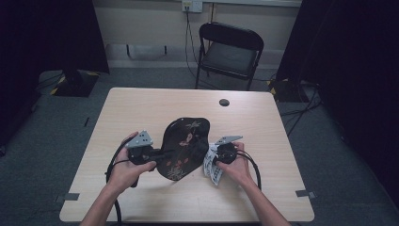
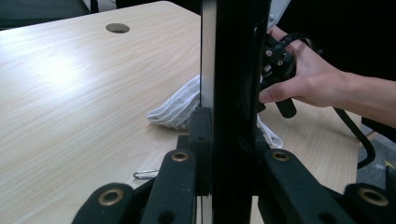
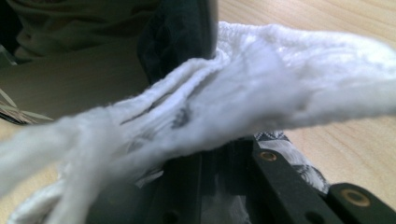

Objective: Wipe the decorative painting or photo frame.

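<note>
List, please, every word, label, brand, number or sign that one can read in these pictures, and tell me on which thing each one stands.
None can be read.
The black tray bears painted flowers and leaves, no letters.
The white cloth has a dark woven pattern, too blurred to tell whether any of it is writing.
The left gripper, the right gripper and the table show no label.

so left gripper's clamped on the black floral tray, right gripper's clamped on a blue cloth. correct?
Only the colour is off. The right gripper is shut on a white cloth, as the right gripper view shows. The left gripper does clamp the black floral tray.
</note>
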